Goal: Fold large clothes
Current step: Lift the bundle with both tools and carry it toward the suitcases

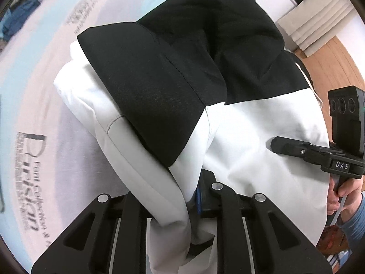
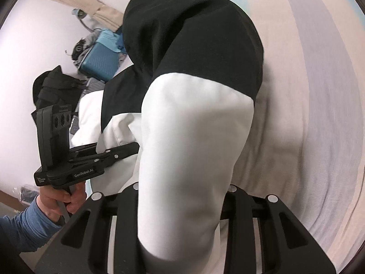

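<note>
A large black-and-white jacket hangs lifted over a printed bed sheet. My left gripper is shut on a fold of its white fabric, which bunches between the jaws. My right gripper is shut on another white part of the jacket, and the cloth hides its fingertips. Each gripper shows in the other's view: the right one at the jacket's right edge, the left one at its left edge. The black upper panel droops away from me.
The sheet spreads under the jacket. A blue suitcase and dark clothes lie at the far left in the right wrist view. Beige curtains and wooden floor show at the upper right in the left wrist view.
</note>
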Action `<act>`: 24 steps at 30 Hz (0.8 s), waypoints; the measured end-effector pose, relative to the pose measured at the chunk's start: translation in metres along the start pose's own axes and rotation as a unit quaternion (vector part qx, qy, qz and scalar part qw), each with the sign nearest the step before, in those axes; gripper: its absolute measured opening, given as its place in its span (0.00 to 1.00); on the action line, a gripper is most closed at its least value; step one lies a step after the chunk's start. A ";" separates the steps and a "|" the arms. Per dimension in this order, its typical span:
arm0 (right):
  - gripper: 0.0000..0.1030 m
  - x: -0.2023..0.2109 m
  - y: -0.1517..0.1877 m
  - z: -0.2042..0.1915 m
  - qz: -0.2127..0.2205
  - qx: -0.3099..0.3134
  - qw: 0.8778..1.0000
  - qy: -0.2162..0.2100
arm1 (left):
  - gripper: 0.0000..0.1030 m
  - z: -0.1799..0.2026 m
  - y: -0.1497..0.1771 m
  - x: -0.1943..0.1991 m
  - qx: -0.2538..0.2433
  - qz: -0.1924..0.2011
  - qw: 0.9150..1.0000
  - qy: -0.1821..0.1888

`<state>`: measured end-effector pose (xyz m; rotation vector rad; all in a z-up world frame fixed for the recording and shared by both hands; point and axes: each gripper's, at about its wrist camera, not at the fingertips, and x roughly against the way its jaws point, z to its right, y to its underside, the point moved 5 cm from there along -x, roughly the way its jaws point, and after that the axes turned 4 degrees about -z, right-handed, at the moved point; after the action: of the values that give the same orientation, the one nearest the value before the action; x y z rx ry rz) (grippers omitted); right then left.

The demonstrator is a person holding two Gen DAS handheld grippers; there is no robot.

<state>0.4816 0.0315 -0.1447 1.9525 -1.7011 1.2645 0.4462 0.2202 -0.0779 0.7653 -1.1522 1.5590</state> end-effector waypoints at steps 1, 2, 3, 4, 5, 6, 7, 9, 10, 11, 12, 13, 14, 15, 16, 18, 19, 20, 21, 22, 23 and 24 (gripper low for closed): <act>0.29 0.004 -0.001 -0.006 0.003 0.003 1.000 -0.003 | 0.15 -0.001 0.001 0.010 0.003 0.004 1.000 -0.004; 0.29 0.008 -0.003 -0.012 0.005 0.007 1.000 -0.007 | 0.15 0.010 -0.003 0.012 0.007 0.007 1.000 -0.006; 0.29 0.012 -0.004 -0.021 0.006 0.014 1.000 -0.008 | 0.15 0.009 -0.001 0.026 0.009 0.014 1.000 -0.012; 0.29 0.016 -0.004 -0.032 0.009 0.024 1.000 -0.010 | 0.15 0.007 0.000 0.034 0.011 0.019 1.000 -0.016; 0.29 0.018 -0.005 -0.043 0.012 0.030 0.999 -0.013 | 0.15 0.003 0.003 0.046 0.015 0.025 0.999 -0.020; 0.29 0.021 -0.006 -0.057 0.014 0.040 0.999 -0.017 | 0.15 -0.003 0.008 0.058 0.016 0.030 0.999 -0.026; 0.29 0.021 -0.008 -0.071 0.016 0.049 0.998 -0.018 | 0.15 -0.008 0.011 0.072 0.017 0.036 0.999 -0.028; 0.29 0.023 -0.012 -0.093 0.019 0.063 0.998 -0.021 | 0.15 -0.020 0.016 0.096 0.021 0.047 0.998 -0.035; 0.29 0.024 -0.013 -0.108 0.023 0.071 0.997 -0.022 | 0.15 -0.023 0.017 0.103 0.023 0.050 0.998 -0.038; 0.29 0.023 -0.014 -0.124 0.026 0.076 0.996 -0.025 | 0.15 -0.028 0.019 0.115 0.026 0.054 0.997 -0.042; 0.29 0.021 -0.016 -0.136 0.026 0.081 0.996 -0.027 | 0.15 -0.037 0.022 0.131 0.027 0.058 0.997 -0.051; 0.29 0.019 -0.018 -0.153 0.026 0.091 0.995 -0.029 | 0.15 -0.047 0.024 0.146 0.028 0.061 0.996 -0.056; 0.29 0.016 -0.022 -0.171 0.026 0.099 0.994 -0.035 | 0.15 -0.054 0.025 0.158 0.029 0.064 0.996 -0.062; 0.29 0.012 -0.026 -0.190 0.026 0.108 0.993 -0.040 | 0.15 -0.069 0.027 0.177 0.034 0.067 0.995 -0.071; 0.29 0.009 -0.029 -0.202 0.026 0.115 0.992 -0.042 | 0.15 -0.079 0.028 0.187 0.038 0.070 0.994 -0.075; 0.29 0.001 -0.038 -0.241 0.026 0.132 0.990 -0.051 | 0.15 -0.104 0.029 0.214 0.047 0.076 0.992 -0.086; 0.29 -0.003 -0.042 -0.256 0.027 0.139 0.988 -0.055 | 0.15 -0.118 0.029 0.230 0.051 0.080 0.991 -0.094; 0.29 -0.008 -0.047 -0.276 0.028 0.150 0.987 -0.058 | 0.15 -0.135 0.029 0.245 0.055 0.084 0.990 -0.101; 0.29 -0.013 -0.051 -0.291 0.030 0.157 0.985 -0.060 | 0.15 -0.154 0.029 0.258 0.058 0.088 0.988 -0.109; 0.29 -0.021 -0.059 -0.316 0.032 0.166 0.983 -0.065 | 0.15 -0.169 0.029 0.265 0.061 0.091 0.987 -0.115; 0.29 -0.027 -0.064 -0.331 0.033 0.172 0.982 -0.070 | 0.15 -0.184 0.029 0.279 0.064 0.094 0.986 -0.122; 0.28 -0.034 -0.070 -0.351 0.036 0.178 0.980 -0.076 | 0.15 -0.198 0.029 0.292 0.067 0.098 0.985 -0.129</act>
<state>0.3948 0.3139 0.0602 2.2569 -1.7235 1.5747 0.3480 0.5061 0.1059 0.9896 -1.3531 1.7508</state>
